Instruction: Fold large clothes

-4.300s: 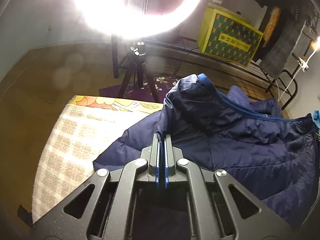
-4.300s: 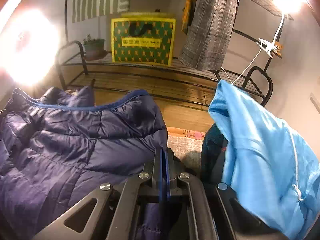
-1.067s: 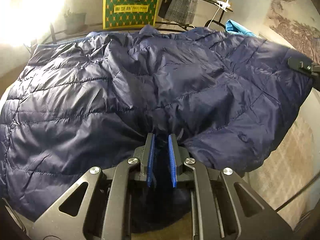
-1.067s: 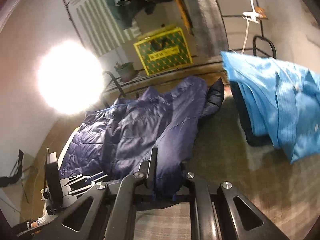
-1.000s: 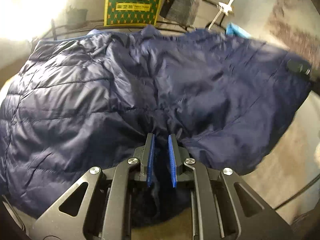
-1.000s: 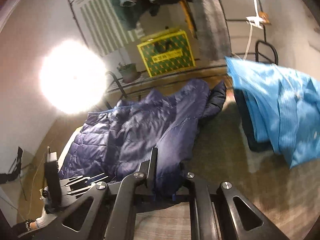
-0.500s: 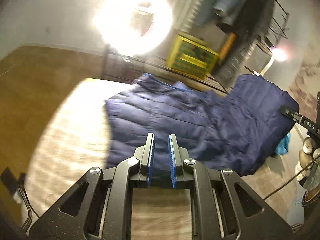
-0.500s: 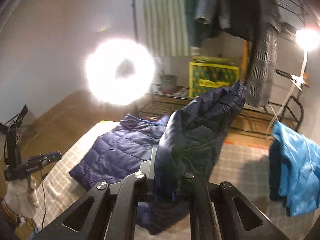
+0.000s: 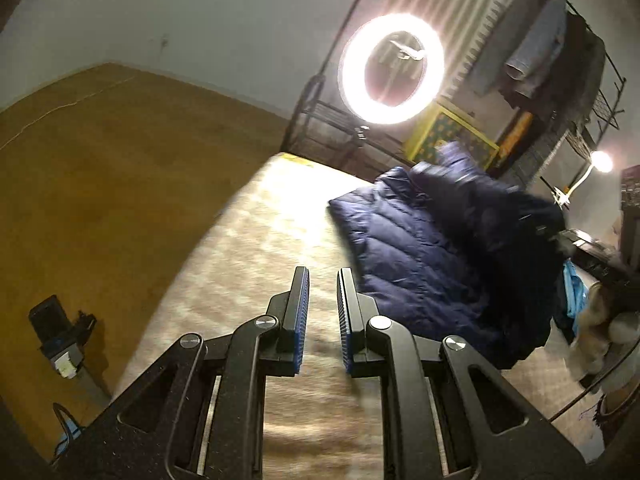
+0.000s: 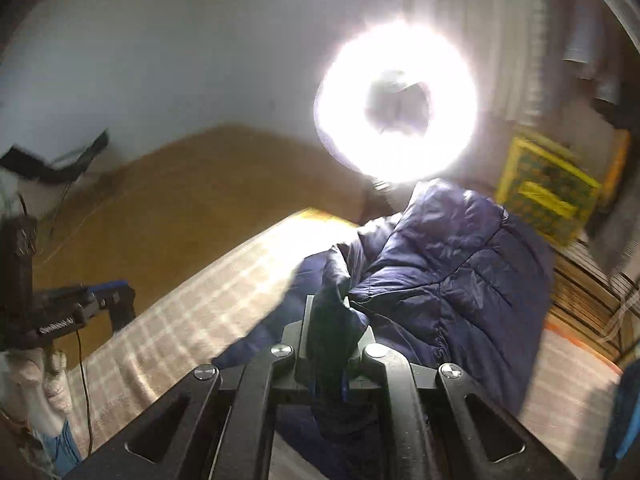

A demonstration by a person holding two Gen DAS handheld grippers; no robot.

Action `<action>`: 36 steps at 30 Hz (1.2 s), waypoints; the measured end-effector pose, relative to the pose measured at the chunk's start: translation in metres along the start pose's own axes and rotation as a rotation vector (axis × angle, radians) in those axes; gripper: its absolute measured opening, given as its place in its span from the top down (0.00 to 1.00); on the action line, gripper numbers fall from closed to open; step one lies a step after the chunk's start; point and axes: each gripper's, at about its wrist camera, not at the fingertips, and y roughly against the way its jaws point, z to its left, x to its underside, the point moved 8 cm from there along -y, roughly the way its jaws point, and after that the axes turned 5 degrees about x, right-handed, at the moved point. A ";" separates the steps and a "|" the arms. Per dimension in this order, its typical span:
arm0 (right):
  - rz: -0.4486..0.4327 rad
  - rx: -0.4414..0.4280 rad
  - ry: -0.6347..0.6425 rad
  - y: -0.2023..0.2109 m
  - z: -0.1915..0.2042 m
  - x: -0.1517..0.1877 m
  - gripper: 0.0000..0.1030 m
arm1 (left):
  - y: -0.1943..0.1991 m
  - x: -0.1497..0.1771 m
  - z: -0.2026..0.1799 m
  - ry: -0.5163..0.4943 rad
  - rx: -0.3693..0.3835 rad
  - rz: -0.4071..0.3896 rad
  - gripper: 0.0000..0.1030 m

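A navy quilted puffer jacket (image 9: 432,248) lies on the checked beige bed cover (image 9: 256,248), its right half lifted and folding over the left. My left gripper (image 9: 322,276) is open and empty, hovering over the bare cover left of the jacket's near edge. My right gripper (image 10: 334,312) is shut on a bunched edge of the jacket (image 10: 452,264) and holds it raised above the bed. The left gripper also shows at the left edge of the right wrist view (image 10: 100,304).
A bright ring light (image 9: 392,68) stands behind the bed's far edge. A yellow-green box (image 9: 452,140) sits on a black rack by hanging clothes (image 9: 536,56). A light-blue garment (image 9: 574,292) lies at the bed's right. Brown floor (image 9: 100,168) lies left, with a phone stand (image 9: 60,340).
My left gripper has let go of the jacket and pulled back left over the bare cover. My right gripper has carried its jacket edge up and leftward, folding the right half over.
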 end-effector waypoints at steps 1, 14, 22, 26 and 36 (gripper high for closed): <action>0.026 -0.010 0.027 -0.017 0.016 0.004 0.95 | 0.001 0.001 0.006 0.008 -0.007 0.000 0.88; 0.168 -0.091 0.190 -0.101 0.091 0.062 0.95 | 0.003 0.000 0.027 0.007 -0.028 0.007 0.88; 0.127 -0.271 0.158 -0.070 0.095 0.064 0.42 | -0.012 -0.017 0.010 0.015 0.012 0.000 0.88; 0.044 -0.384 0.066 -0.016 0.068 0.060 0.39 | -0.015 -0.028 -0.008 0.019 0.059 -0.010 0.88; 0.024 -0.201 -0.131 0.006 -0.100 0.064 0.57 | -0.070 0.009 -0.103 -0.171 0.191 0.114 0.88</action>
